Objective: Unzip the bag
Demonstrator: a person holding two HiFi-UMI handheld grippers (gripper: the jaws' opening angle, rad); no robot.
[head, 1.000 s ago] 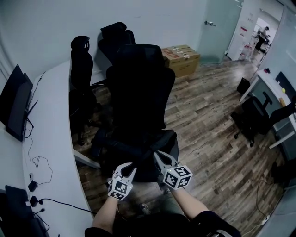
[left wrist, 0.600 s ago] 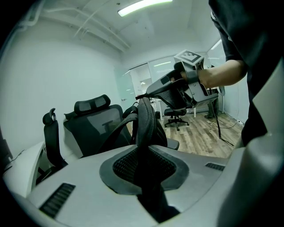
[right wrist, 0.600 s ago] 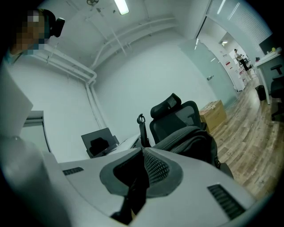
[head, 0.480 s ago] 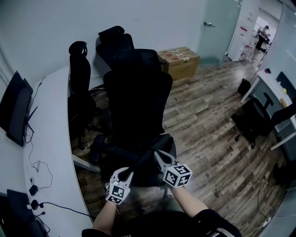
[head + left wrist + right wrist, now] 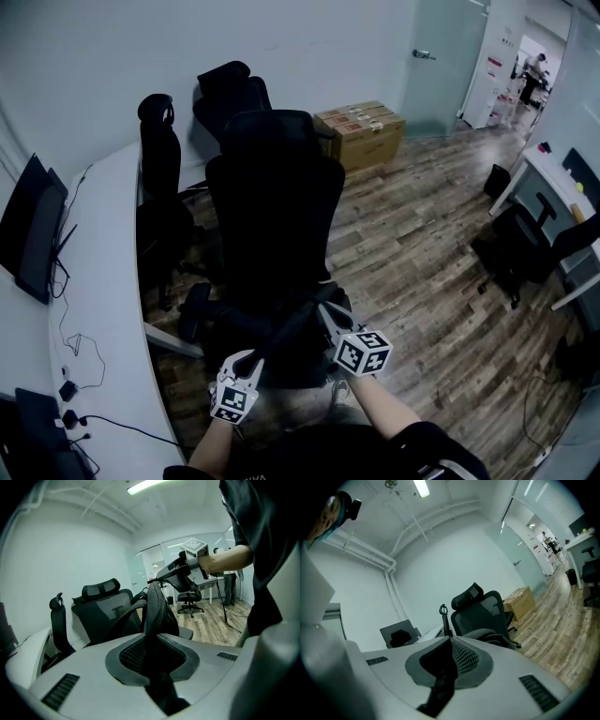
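The bag lies on the seat of the black office chair directly in front of the person. One edge of it is drawn up into a taut band between the two tools. The left claw is clamped on the band's near end, with black fabric filling the space between its pads. The right claw is pinched tight on a small dark piece at the band's far end, which I take for the zip pull (black on black, so this is a guess). The step in hand looks like the unzipping itself, one side anchoring and the other drawing. Next, the right claw should carry the pull along the zip line while the left keeps the fabric tight, so the teeth part without bunching.
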